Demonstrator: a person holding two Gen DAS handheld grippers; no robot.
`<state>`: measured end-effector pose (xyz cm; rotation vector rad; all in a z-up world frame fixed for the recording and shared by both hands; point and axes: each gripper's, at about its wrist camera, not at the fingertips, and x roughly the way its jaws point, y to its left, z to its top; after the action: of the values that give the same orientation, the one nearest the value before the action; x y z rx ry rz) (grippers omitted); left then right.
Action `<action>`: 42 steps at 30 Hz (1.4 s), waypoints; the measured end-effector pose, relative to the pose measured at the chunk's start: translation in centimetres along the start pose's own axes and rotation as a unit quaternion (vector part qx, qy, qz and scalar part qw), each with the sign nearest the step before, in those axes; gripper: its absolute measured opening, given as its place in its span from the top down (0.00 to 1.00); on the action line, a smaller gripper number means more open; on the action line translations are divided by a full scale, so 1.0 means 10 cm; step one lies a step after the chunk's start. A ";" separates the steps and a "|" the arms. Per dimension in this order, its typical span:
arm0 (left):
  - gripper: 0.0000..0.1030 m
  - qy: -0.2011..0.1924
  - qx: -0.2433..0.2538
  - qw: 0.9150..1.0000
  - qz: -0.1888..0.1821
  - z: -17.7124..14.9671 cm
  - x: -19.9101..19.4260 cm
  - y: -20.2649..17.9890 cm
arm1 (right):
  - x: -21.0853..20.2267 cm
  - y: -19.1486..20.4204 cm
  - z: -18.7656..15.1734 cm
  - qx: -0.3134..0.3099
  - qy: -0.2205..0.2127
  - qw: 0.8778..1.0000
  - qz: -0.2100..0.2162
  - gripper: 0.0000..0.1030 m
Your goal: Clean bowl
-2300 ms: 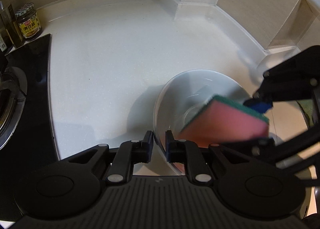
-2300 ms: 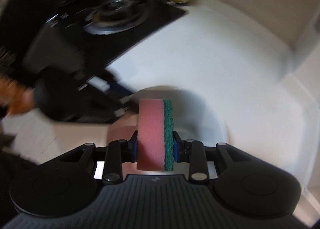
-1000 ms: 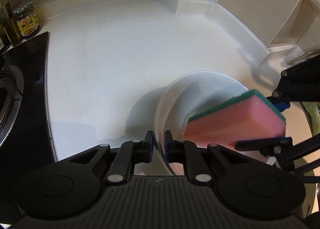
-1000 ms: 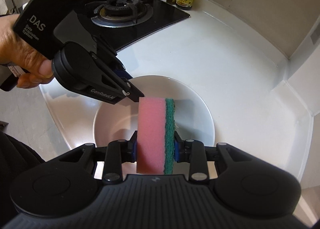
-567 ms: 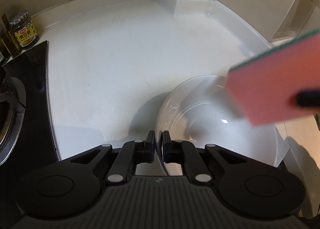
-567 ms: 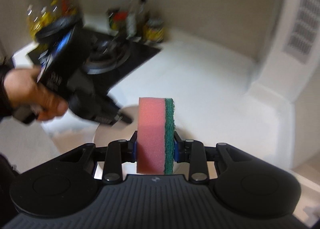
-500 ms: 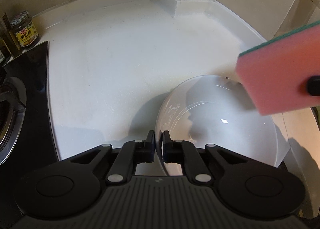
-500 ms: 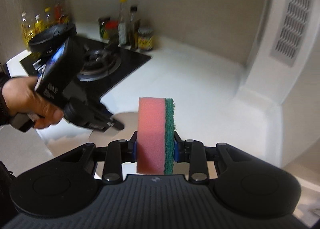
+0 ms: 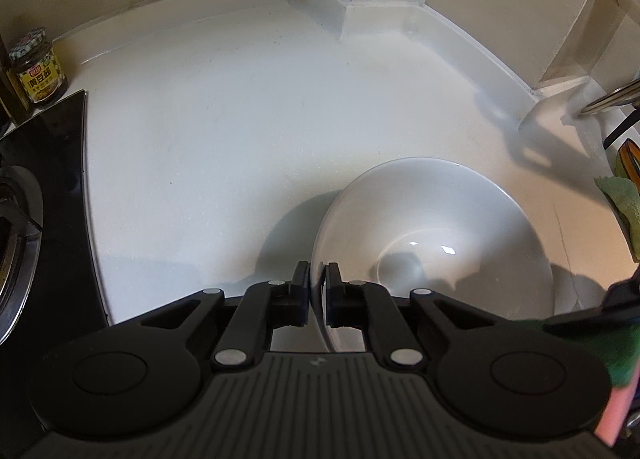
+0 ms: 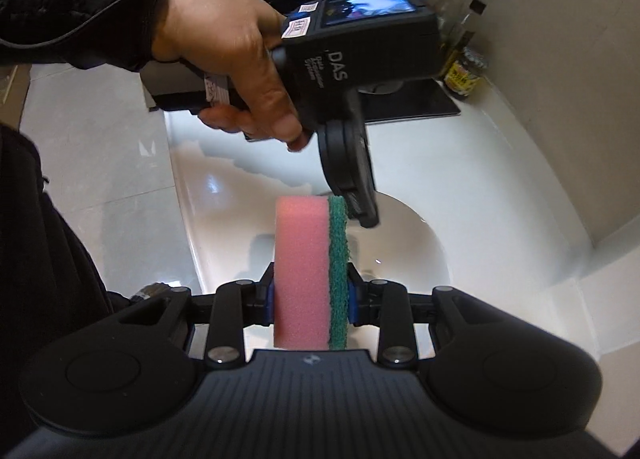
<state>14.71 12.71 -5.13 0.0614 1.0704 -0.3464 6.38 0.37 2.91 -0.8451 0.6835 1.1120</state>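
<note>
The sponge (image 10: 311, 277) was no longer inside the white bowl (image 9: 432, 235). About two seconds before, its pink body lay against the inner wall of the bowl; by this moment it had been lifted out and brought to the near right side. In the left wrist view only a green and pink corner of it showed at the lower right edge.

The right gripper (image 10: 310, 297) was closed firmly on the sponge, one pad on the pink foam and the other on the green scouring layer, and the sponge stood upright between them. The left gripper (image 9: 318, 291) was nearly closed, pinching the near rim of the bowl, one finger outside and one inside. This grip was the same as in the earlier pictures. The bowl sat on the white countertop (image 9: 224, 147), beside the black stove (image 9: 44, 195), and it seemed a little tilted.

The inside of the bowl looked smooth and glossy, with no food marks that I could see. I judged that one scrubbing pass was finished, and that either a new pass or a rinse would be next. A sauce jar (image 9: 38, 67) stood far behind, well apart from the bowl.
</note>
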 end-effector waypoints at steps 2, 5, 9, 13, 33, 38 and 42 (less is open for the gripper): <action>0.94 0.002 0.009 1.000 -0.004 0.05 0.02 0.01 | 0.06 0.02 0.02 -0.003 0.004 1.000 0.002 0.73; 0.94 0.006 0.027 0.999 -0.021 0.14 0.07 0.05 | 0.08 0.09 0.00 -0.042 0.015 0.999 -0.003 0.73; 0.93 0.013 0.043 0.998 -0.032 0.26 0.13 0.07 | 0.07 0.17 -0.05 -0.110 0.042 0.993 -0.023 0.73; 0.91 0.012 0.017 1.000 -0.016 0.26 0.11 0.04 | 0.18 0.14 0.02 -0.110 0.051 0.992 -0.020 0.73; 0.93 0.032 0.010 0.999 0.009 0.24 0.06 0.05 | 0.17 0.25 -0.07 -0.193 0.054 0.979 -0.017 0.73; 0.90 0.030 -0.010 0.999 0.024 0.25 0.04 0.00 | 0.18 0.24 -0.05 -0.161 0.049 0.985 -0.028 0.73; 0.86 0.016 -0.062 0.997 0.033 0.06 -0.12 0.00 | 0.15 0.21 -0.08 -0.146 0.046 0.988 -0.032 0.73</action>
<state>14.71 12.86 -3.76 -0.0080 1.1172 -0.2205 4.76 0.81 0.75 -1.1659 0.5726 1.1366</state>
